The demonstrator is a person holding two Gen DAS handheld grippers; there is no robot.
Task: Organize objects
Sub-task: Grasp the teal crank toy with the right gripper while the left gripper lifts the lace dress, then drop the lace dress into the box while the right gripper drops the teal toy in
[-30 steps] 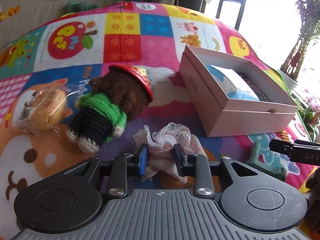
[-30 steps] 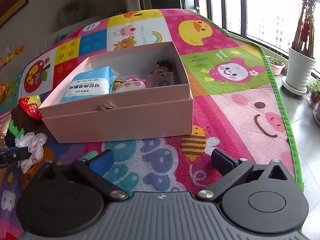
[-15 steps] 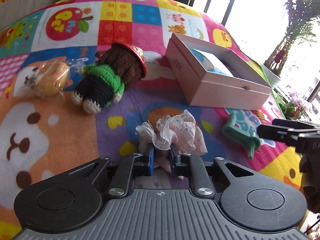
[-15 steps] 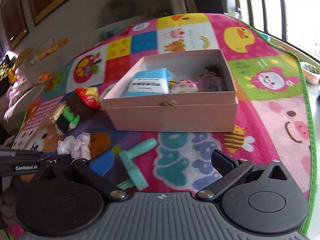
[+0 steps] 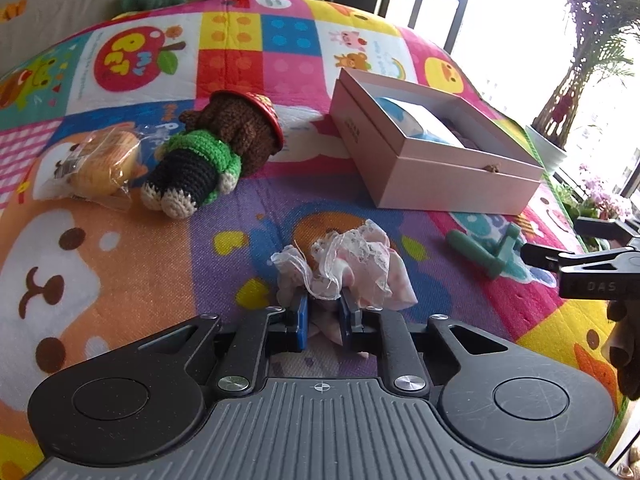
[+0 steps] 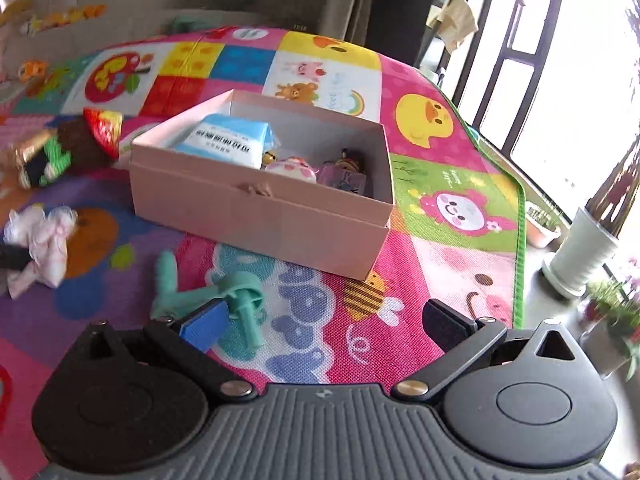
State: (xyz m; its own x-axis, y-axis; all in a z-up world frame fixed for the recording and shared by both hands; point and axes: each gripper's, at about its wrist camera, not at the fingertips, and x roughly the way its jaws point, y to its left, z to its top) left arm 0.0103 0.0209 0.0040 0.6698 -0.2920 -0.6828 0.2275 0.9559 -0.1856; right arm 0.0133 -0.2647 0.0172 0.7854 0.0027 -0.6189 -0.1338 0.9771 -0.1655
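Left wrist view, from left to right: lying on a colourful play mat (image 5: 120, 264), a wrapped bun (image 5: 96, 164) at far left, then a crocheted bear (image 5: 208, 152) with a red hat on its side, both untouched and outside the box. Nearer the camera at centre, a frilly pink cloth (image 5: 352, 268) bunched on the mat, with the left gripper (image 5: 322, 312) clamped tight on its near edge, blue pads pressing the fabric. Further right, an open pink box (image 5: 436, 176) with a blue packet inside, then a teal plastic toy (image 5: 488, 252) loose on the mat, with the tip of the other tool just beside it. Right wrist view, same order: cloth and bear at far left, teal toy just ahead of the blue left pad of the right gripper (image 6: 320, 320), jaws spread wide and holding nothing; pink box in the middle holding a tissue pack (image 6: 228, 140) and a few small figures; potted plant (image 6: 584, 248) off the mat at right. Judged roughly part-way: several items already boxed; cloth gripped but not yet lifted; bun, bear and teal toy left to collect.
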